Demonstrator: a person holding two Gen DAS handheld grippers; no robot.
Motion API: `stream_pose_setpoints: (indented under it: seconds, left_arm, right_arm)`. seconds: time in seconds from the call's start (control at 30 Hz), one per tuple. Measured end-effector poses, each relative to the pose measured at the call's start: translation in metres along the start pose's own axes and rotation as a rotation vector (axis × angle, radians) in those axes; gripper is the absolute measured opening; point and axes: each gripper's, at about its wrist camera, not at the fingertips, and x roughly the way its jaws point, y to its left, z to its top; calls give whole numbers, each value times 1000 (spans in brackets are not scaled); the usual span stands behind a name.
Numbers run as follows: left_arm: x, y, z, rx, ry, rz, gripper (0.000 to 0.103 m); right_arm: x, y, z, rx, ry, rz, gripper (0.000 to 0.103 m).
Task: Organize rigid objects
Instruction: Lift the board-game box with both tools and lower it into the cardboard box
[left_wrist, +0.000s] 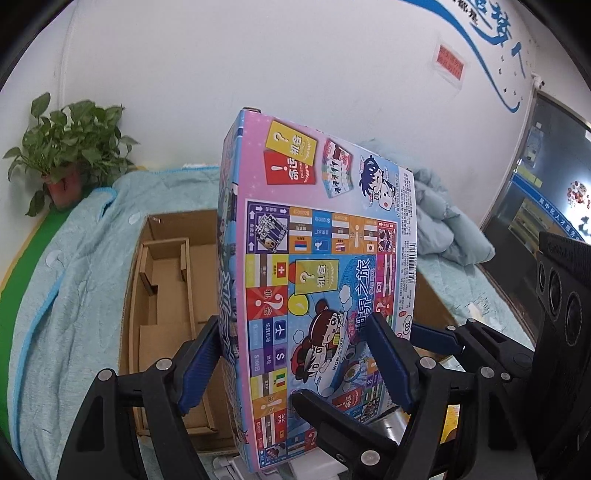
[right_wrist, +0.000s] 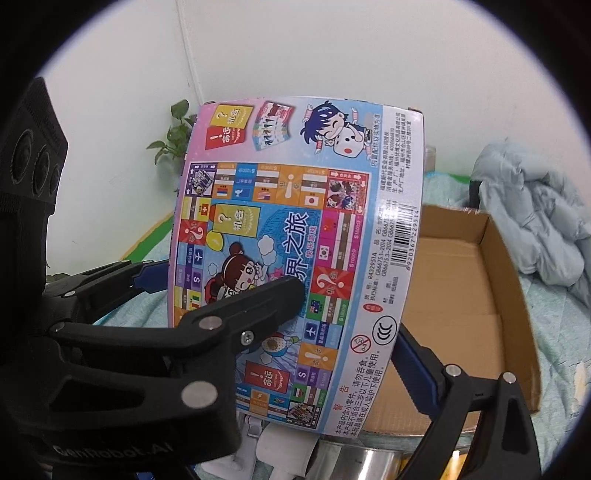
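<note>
A colourful board game box (left_wrist: 314, 266) (right_wrist: 291, 229) is held up tilted, its printed back face toward both cameras. My left gripper (left_wrist: 293, 321) is shut across its thickness: one blue pad sits on the left side and the other on the back face. My right gripper (right_wrist: 347, 310) is shut on the box lower right. Its black finger (right_wrist: 258, 306) lies on the printed face, and its blue pad (right_wrist: 413, 369) comes from behind the right edge. In the left wrist view the right gripper (left_wrist: 354, 363) shows at lower right.
An open cardboard carton (left_wrist: 166, 280) (right_wrist: 461, 266) with inner dividers lies on a light blue bedspread (left_wrist: 74, 277) behind the game box. A crumpled quilt (right_wrist: 535, 221) is at the right. A potted plant (left_wrist: 70, 147) stands by the wall. A metal pot (right_wrist: 362, 458) and white plastic pieces (right_wrist: 258, 443) are below.
</note>
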Motion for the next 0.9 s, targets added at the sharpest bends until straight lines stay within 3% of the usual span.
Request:
stream_pose_setpoints:
  seconds: [0.2, 0.5, 0.63, 0.73, 0.8, 0.9]
  left_arm:
    - [54, 24, -8, -65, 108, -2, 74]
    - [116, 54, -28, -66, 221, 43, 72]
    - [119, 60, -34, -78, 236, 57, 72]
    - [116, 61, -37, -59, 237, 111, 66]
    - [114, 59, -38, -45, 250, 137, 63]
    - [107, 60, -38, -69, 239, 95, 62]
  right_arm:
    - [44, -10, -7, 9, 113, 25, 95]
    - [89, -27, -21, 62, 242, 79, 92]
    - [99, -31, -25, 72, 287, 95, 88]
    - [101, -30, -24, 50, 302, 78, 85]
    - [103, -29, -25, 38, 317, 60, 78]
    - [113, -32, -27, 73, 378, 56, 70]
